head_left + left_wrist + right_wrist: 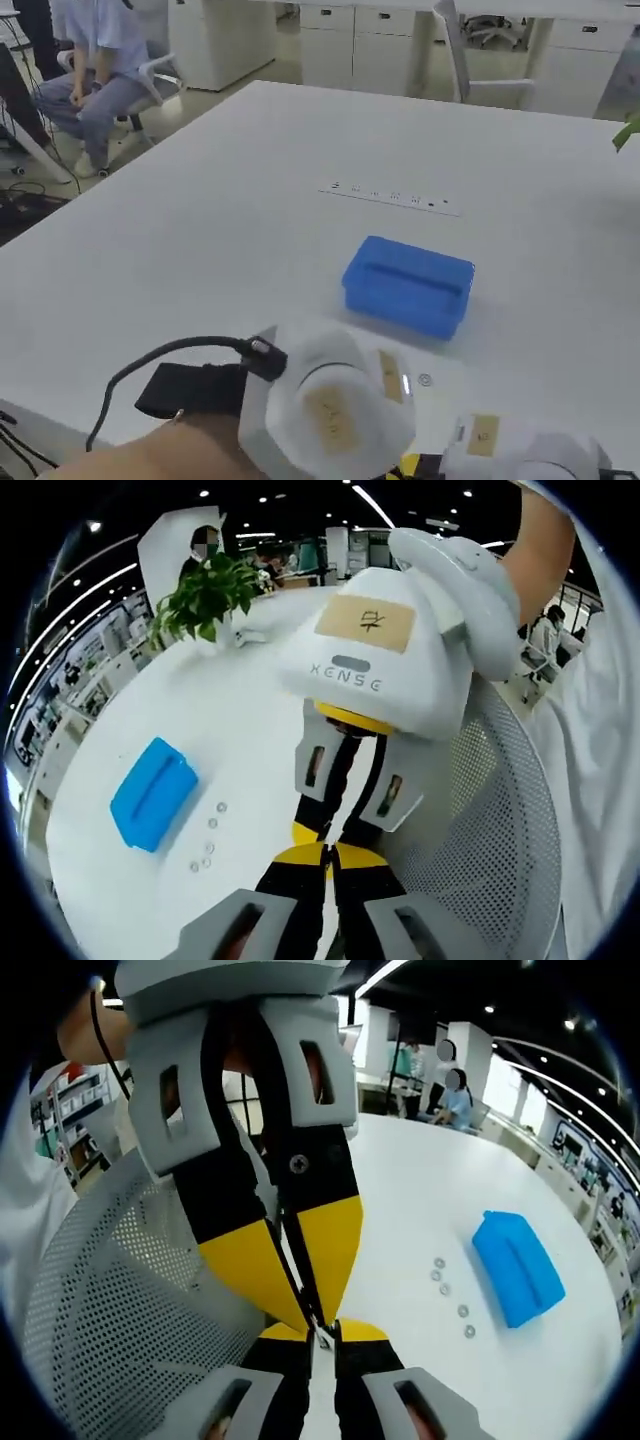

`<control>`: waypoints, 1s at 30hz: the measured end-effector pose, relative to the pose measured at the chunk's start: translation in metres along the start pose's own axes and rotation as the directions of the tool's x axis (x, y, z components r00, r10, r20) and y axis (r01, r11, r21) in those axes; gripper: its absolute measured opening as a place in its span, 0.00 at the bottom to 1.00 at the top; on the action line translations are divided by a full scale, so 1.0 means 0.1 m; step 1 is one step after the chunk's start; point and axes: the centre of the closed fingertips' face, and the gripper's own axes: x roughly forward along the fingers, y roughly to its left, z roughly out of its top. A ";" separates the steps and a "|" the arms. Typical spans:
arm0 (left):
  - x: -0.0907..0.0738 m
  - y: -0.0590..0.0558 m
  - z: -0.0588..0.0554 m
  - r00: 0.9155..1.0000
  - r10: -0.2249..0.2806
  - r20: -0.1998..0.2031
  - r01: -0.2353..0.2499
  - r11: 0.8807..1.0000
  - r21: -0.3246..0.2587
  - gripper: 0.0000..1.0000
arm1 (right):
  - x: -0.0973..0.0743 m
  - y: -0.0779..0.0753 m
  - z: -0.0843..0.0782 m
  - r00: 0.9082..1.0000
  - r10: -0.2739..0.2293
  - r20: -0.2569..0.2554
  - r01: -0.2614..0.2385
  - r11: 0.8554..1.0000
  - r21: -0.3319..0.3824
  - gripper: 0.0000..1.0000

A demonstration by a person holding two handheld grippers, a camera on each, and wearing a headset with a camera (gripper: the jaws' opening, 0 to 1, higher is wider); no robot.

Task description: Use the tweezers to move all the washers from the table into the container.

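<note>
Desk (pixel 250 200) | left tongs (pixel 326 852), right tongs (pixel 322 1338) clenched tip to tip, contents unclear | washers (pixel 463 1310) lie loose beside blue container (pixel 517 1268) | advice: seat tweezers squarely before reaching.

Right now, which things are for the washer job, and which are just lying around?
For the job: washers, blue container, left gripper, right gripper.

Just lying about: power strip, potted plant, mesh chair back.
</note>
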 end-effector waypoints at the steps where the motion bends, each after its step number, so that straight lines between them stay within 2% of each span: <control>1: 0.01 -0.01 0.01 1.000 0.015 0.017 -0.015 1.000 -0.008 0.00 | 0.01 0.00 0.00 1.000 -0.002 -0.006 0.002 1.000 0.002 0.04; 3: 0.03 0.01 0.02 0.999 0.030 0.034 -0.029 0.999 -0.034 0.00 | 0.05 -0.02 -0.03 1.000 0.000 -0.017 0.000 1.000 -0.031 0.04; 5: 0.04 0.04 0.06 0.996 0.067 0.067 -0.061 0.995 -0.079 0.00 | 0.07 -0.04 -0.04 1.000 0.000 -0.031 -0.001 1.000 -0.022 0.04; 6: 0.03 0.11 0.05 0.990 0.116 0.078 -0.109 0.990 -0.095 0.00 | 0.07 -0.04 -0.03 1.000 0.001 -0.030 -0.002 1.000 -0.019 0.03; 7: 0.02 0.15 0.04 0.986 0.143 0.083 -0.133 0.985 -0.113 0.00 | 0.06 -0.07 -0.02 1.000 -0.005 -0.018 0.005 1.000 -0.009 0.03; 9: 0.01 0.18 0.03 0.981 0.167 0.103 -0.147 0.973 -0.177 0.00 | 0.07 -0.10 0.00 1.000 -0.001 0.007 0.001 1.000 0.013 0.02; 12: -0.01 0.22 0.01 0.973 0.194 0.122 -0.164 0.962 -0.218 0.02 | 0.08 -0.12 0.01 1.000 0.003 0.026 -0.004 0.998 0.062 0.01; 13: -0.03 0.25 -0.01 0.965 0.226 0.130 -0.185 0.946 -0.267 0.06 | 0.08 -0.13 0.00 1.000 0.003 0.021 -0.004 0.997 0.083 0.01; 14: -0.06 0.26 -0.01 0.961 0.235 0.145 -0.184 0.938 -0.294 0.11 | 0.08 -0.14 0.00 1.000 0.007 0.019 -0.009 0.994 0.108 0.01; 15: -0.10 0.28 -0.04 0.954 0.254 0.160 -0.187 0.920 -0.343 0.17 | 0.06 -0.15 0.00 1.000 0.010 0.017 -0.013 0.990 0.140 0.01; 16: -0.14 0.32 -0.08 0.948 0.278 0.155 -0.203 0.902 -0.380 0.24 | 0.04 -0.18 0.02 1.000 0.004 0.024 -0.007 0.989 0.146 0.01; 18: -0.27 0.43 -0.19 0.927 0.338 0.164 -0.241 0.869 -0.431 0.37 | -0.01 -0.28 0.10 0.998 -0.015 0.056 0.004 0.982 0.187 0.01; 19: -0.37 0.53 -0.26 0.902 0.399 0.164 -0.288 0.840 -0.460 0.41 | -0.04 -0.36 0.15 0.997 -0.029 0.075 0.011 0.974 0.224 0.02; 20: -0.43 0.58 -0.31 0.890 0.426 0.159 -0.305 0.818 -0.487 0.47 | -0.06 -0.43 0.19 0.995 -0.043 0.090 0.021 0.971 0.237 0.02; 21: -0.49 0.61 -0.35 0.884 0.439 0.158 -0.309 0.804 -0.508 0.51 | -0.08 -0.50 0.23 0.993 -0.061 0.104 0.033 0.967 0.251 0.02; 23: -0.62 0.70 -0.41 0.853 0.494 0.167 -0.342 0.771 -0.537 0.57 | -0.11 -0.70 0.34 0.983 -0.100 0.154 0.051 0.955 0.293 0.02; 24: -0.67 0.75 -0.46 0.833 0.528 0.163 -0.364 0.746 -0.558 0.63 | -0.13 -0.83 0.42 0.974 -0.129 0.184 0.065 0.946 0.317 0.02; 25: -0.68 0.75 -0.52 0.831 0.538 0.141 -0.377 0.732 -0.568 0.71 | -0.13 -0.92 0.46 0.969 -0.149 0.198 0.077 0.941 0.330 0.02; 26: -0.71 0.79 -0.59 0.817 0.563 0.124 -0.402 0.710 -0.578 0.75 | -0.13 -1.05 0.52 0.959 -0.179 0.222 0.091 0.930 0.357 0.02; 27: -0.72 0.80 -0.63 0.808 0.579 0.110 -0.421 0.697 -0.581 0.76 | -0.11 -1.13 0.55 0.954 -0.188 0.233 0.089 0.921 0.380 0.02; 28: -0.76 0.85 -0.66 0.778 0.618 0.114 -0.444 0.669 -0.595 0.76 | -0.08 -1.23 0.59 0.948 -0.200 0.249 0.085 0.910 0.405 0.02; 29: -0.79 0.89 -0.68 0.756 0.645 0.111 -0.457 0.642 -0.616 0.78 | -0.07 -1.31 0.63 0.940 -0.214 0.266 0.090 0.907 0.411 0.02; 30: -0.81 0.92 -0.70 0.739 0.665 0.106 -0.467 0.620 -0.631 0.81 | -0.04 -1.37 0.65 0.936 -0.221 0.276 0.091 0.906 0.414 0.02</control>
